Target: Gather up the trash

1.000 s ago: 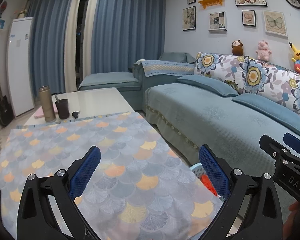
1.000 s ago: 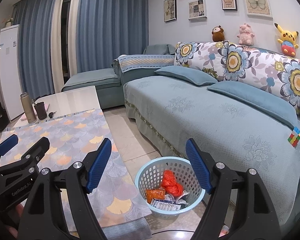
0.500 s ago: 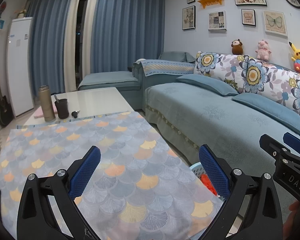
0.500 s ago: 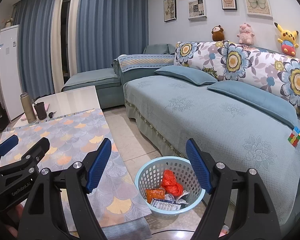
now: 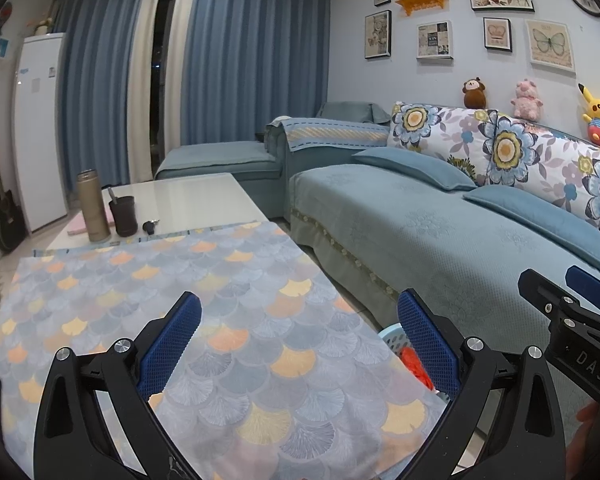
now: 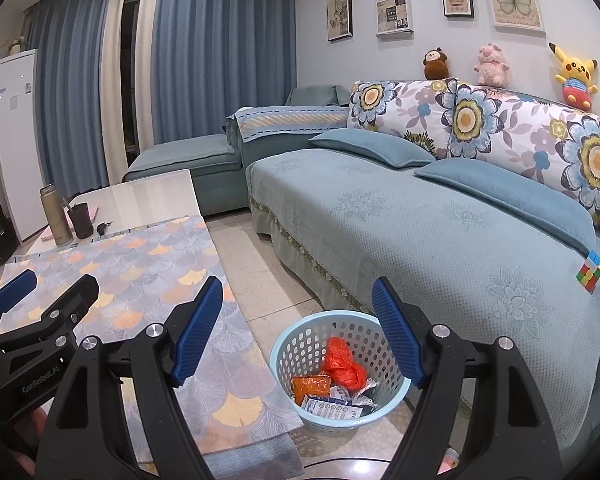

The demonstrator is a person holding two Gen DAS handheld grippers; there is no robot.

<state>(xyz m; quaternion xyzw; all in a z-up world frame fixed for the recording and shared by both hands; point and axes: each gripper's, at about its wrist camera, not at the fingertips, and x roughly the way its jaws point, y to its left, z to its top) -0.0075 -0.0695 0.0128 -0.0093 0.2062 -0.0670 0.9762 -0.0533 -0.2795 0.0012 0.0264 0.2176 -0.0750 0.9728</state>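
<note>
A light blue plastic basket [image 6: 300, 334] stands on the floor between the table and the sofa. It holds an orange crumpled bag [image 6: 342, 366], an orange packet [image 6: 310, 386] and several printed wrappers. My right gripper [image 6: 296, 300] hangs open above the basket, nothing between its blue pads. My left gripper [image 5: 298, 310] is open over the scale-patterned tablecloth [image 5: 140, 292], also empty. In the left wrist view only a sliver of the basket [image 5: 394, 338] shows past the table edge. Each gripper appears at the edge of the other's view.
On the far end of the table stand a metal flask [image 5: 93, 206], a dark cup [image 5: 123, 216] and keys [image 5: 150, 226]. A blue sofa [image 6: 440, 216] with flowered cushions runs along the right. A colour cube [image 6: 590, 272] lies on its seat.
</note>
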